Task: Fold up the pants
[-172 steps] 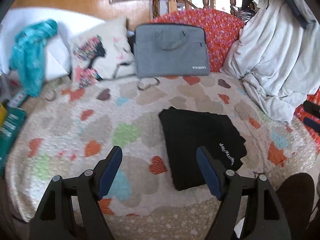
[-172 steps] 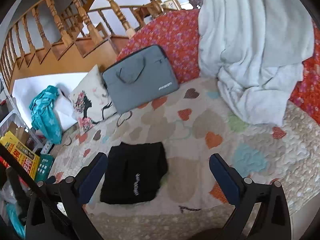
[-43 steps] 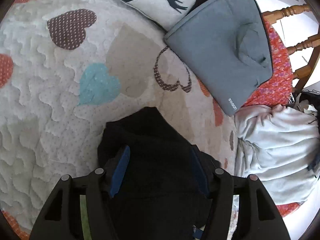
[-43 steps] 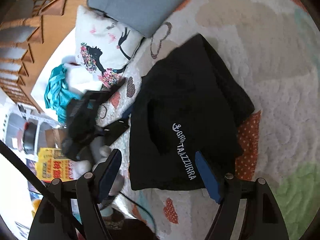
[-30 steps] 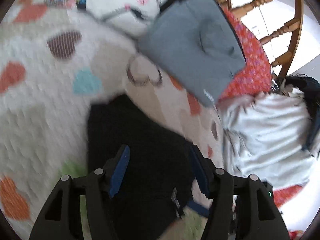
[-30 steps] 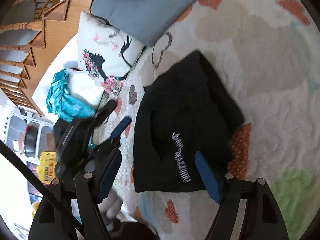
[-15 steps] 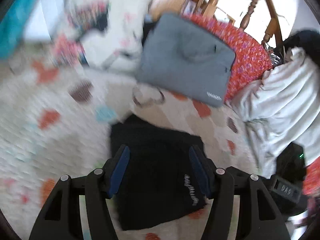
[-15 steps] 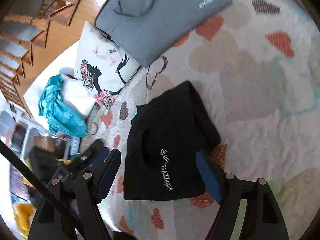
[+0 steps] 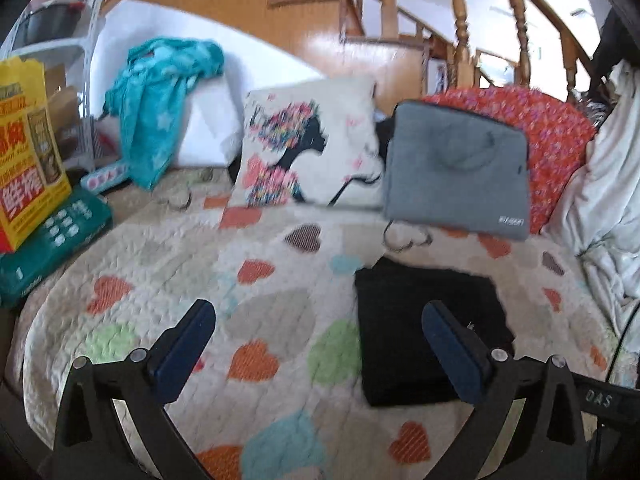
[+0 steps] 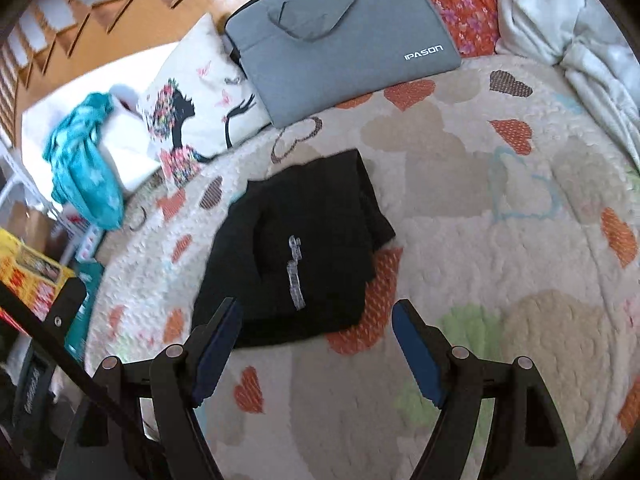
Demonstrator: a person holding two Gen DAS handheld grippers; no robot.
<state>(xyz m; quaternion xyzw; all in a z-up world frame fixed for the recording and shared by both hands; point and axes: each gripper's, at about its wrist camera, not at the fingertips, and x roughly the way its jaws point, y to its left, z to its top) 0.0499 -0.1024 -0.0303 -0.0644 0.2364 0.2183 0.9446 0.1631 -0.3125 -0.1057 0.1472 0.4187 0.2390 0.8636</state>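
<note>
1. Where the gray bag [image 10: 340, 36] leans on the red cushion [image 10: 464, 4], far out past the jaws, white letters on its corner read "IPASON".
2. The black pants [image 10: 304, 248] lie folded flat on the heart quilt [image 10: 480, 208], just ahead of the right gripper [image 10: 316, 344] and a bit toward its left jaw. They have pale writing on top (too blurry to read).
3. The yellow box [image 9: 28, 148], far off beside the left jaw of the left gripper [image 9: 320, 340], has big red signs on it that I cannot read.
4. The left gripper has its jaws wide apart and holds nothing. The pants sit ahead, by its right jaw.
5. The right gripper's jaws are wide apart too, with nothing between them.
6. A second ago the left jaws stood closer together, right over the pants. Now they have spread and pulled back, so the pillow with the lady [image 9: 312, 148] and the teal cloth [image 9: 156, 92] show.
7. The pants lie in the same folded shape as before.
</note>
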